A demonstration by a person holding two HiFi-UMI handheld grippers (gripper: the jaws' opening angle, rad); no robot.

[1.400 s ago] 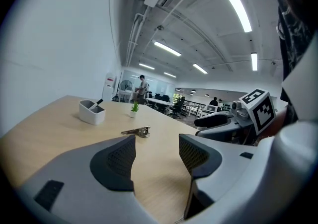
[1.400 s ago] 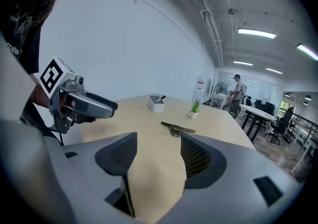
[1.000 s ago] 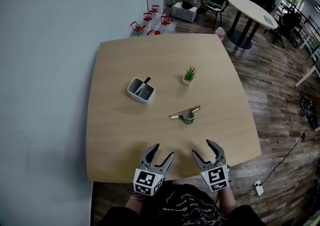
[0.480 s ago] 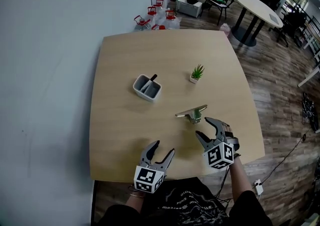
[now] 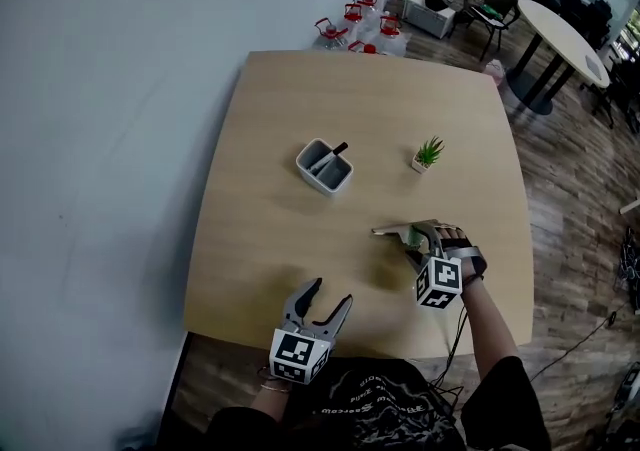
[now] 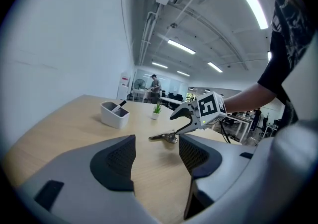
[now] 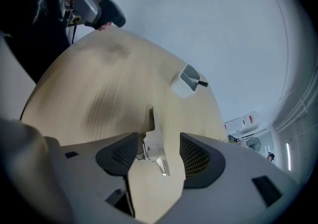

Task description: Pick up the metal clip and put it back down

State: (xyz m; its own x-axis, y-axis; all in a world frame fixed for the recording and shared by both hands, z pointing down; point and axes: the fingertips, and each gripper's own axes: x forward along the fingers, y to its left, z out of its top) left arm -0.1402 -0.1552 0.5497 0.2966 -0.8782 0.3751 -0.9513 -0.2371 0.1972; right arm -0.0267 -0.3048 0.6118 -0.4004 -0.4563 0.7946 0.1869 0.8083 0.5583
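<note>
The metal clip [image 5: 393, 231] lies flat on the wooden table [image 5: 280, 239], right of the middle. My right gripper [image 5: 425, 236] has come down over it and stands open. In the right gripper view the clip [image 7: 152, 118] sits between the pads [image 7: 119, 154] with a gap on each side. My left gripper [image 5: 328, 295] hovers open near the table's front edge with nothing in it. The left gripper view shows the clip [image 6: 166, 137] ahead, with the right gripper [image 6: 175, 124] over its right end.
A white desk holder [image 5: 324, 165] with a black pen stands left of centre. Right of it is a small potted plant [image 5: 428, 154]. Several water bottles [image 5: 355, 24] stand on the floor behind the table. A round table [image 5: 565, 39] and chairs are at the back right.
My right gripper has moved forward from the front edge to the clip and now straddles it. The left gripper has stayed near the front edge. The head view has shifted.
</note>
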